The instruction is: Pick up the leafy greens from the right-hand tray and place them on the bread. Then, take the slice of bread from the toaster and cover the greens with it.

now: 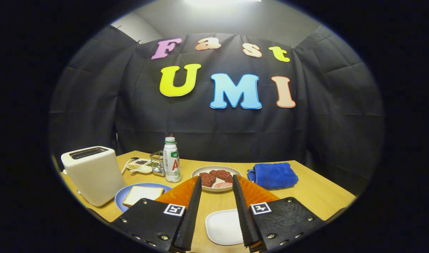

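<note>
My gripper hangs spread and empty above the tabletop's near edge. I see no greens on the white square bread slice on its round blue plate; grabbing the meat on the white oval plate instead is my risk.

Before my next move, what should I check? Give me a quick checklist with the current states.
1. Tongs open, holding nothing: ok.
2. Bread slice flat on the blue plate, top bare: ok.
3. Leafy greens' position: cannot tell.
4. Second slice in the toaster: cannot tell, the slot is dark.
5. Bottle upright, beyond the plate and apart from the bread: ok.
</note>
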